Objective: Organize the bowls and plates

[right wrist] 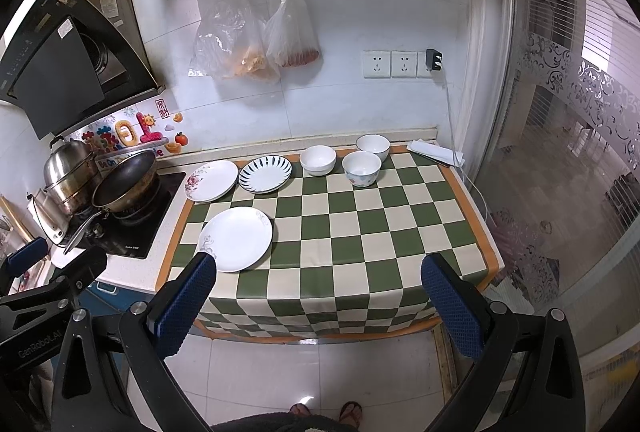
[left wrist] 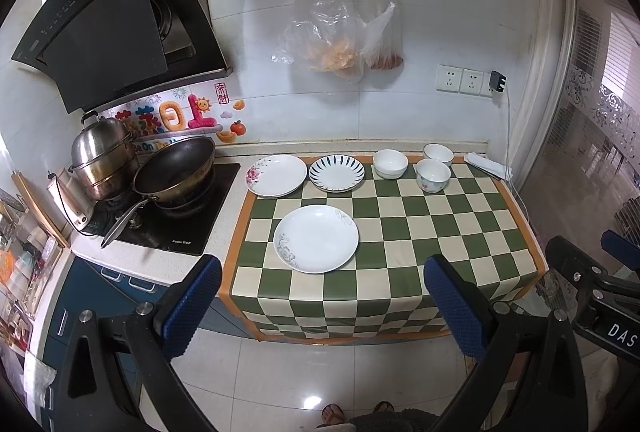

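Both tools were held back over the floor, short of the bench's front edge, and neither touched anything. The left tool (left wrist: 322, 304) had its blue-padded fingers (left wrist: 191, 306) spread wide with nothing between them, and the right tool (right wrist: 318, 302) was released the same way, its pads (right wrist: 450, 304) framing bare checkered cloth (right wrist: 360, 232). That stance looked like a starting pose: high and pulled back so that both cameras took in all the dishes before a first pick. Nearest the left tool lay a large white plate (left wrist: 316, 238) with a grey scroll pattern, flat on the cloth and apart from the rest, probably the easiest piece to reach. Behind that plate, toward the wall, sat a flower-printed plate (left wrist: 276, 175) that seemed to rest on a second plate beneath it, and just beside it on the right a plate with dark blue rays (left wrist: 338, 172). Further right of these stood three bowls close together but seemingly not touching: a plain white bowl (left wrist: 391, 163), a white bowl with a dark rim (left wrist: 438, 153) nearest the wall, and a flowered bowl (left wrist: 433, 174) in front. All were upright and unstacked, so the sorting had not begun. Left of the large plate, off the cloth, a stove (left wrist: 172, 216) carried a wok (left wrist: 174, 169) and a steel pot (left wrist: 102, 159), well apart from the dishes.
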A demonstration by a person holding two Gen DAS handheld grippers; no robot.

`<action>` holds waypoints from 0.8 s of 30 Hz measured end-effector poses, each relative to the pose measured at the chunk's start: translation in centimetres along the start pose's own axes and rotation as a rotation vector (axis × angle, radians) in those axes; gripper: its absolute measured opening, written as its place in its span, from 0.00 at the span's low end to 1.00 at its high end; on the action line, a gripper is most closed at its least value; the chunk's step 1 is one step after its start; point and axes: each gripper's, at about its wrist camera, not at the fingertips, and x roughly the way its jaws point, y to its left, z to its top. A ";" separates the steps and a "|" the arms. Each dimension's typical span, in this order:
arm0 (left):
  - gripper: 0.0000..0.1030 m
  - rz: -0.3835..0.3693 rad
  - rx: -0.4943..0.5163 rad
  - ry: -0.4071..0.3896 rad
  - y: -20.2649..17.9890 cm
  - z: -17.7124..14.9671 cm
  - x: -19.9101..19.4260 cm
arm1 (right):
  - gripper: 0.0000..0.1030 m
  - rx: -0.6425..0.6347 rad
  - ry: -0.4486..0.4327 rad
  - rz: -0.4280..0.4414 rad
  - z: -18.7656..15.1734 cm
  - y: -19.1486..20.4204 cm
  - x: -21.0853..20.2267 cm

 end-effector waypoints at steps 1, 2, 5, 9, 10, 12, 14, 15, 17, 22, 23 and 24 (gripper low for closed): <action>1.00 0.001 0.000 0.001 0.0 0.0 0.0 | 1.00 0.000 0.000 0.000 0.0 0.0 0.0; 1.00 0.000 -0.002 0.001 0.1 0.0 0.0 | 1.00 0.001 0.000 0.000 0.0 0.0 0.0; 1.00 0.000 0.000 0.001 0.0 0.0 0.0 | 1.00 0.000 0.000 -0.001 0.0 0.0 0.0; 1.00 -0.001 0.000 0.002 0.1 -0.1 0.0 | 1.00 0.000 0.001 -0.001 0.0 0.1 0.0; 1.00 -0.002 0.001 0.003 0.1 -0.1 0.0 | 1.00 0.001 0.001 0.000 0.0 0.1 0.0; 1.00 -0.003 0.001 0.003 0.1 -0.2 0.0 | 1.00 0.001 0.002 0.000 0.0 0.1 0.0; 1.00 -0.002 0.000 0.002 0.1 -0.1 0.0 | 1.00 0.002 0.001 0.000 0.0 0.1 0.0; 1.00 -0.003 0.000 0.001 0.2 -0.1 0.0 | 1.00 0.003 0.001 0.000 0.0 0.2 0.0; 1.00 -0.002 0.002 -0.001 0.2 -0.1 0.0 | 1.00 0.001 0.002 -0.001 0.0 0.1 0.0; 1.00 -0.003 0.003 -0.002 0.4 0.0 0.1 | 1.00 0.003 0.002 -0.002 0.0 0.2 0.1; 1.00 -0.003 0.004 -0.001 0.4 0.0 0.1 | 1.00 0.005 0.002 -0.003 -0.1 0.3 0.2; 1.00 -0.003 0.003 -0.001 0.4 0.0 0.2 | 1.00 0.006 0.002 -0.004 -0.2 0.3 0.2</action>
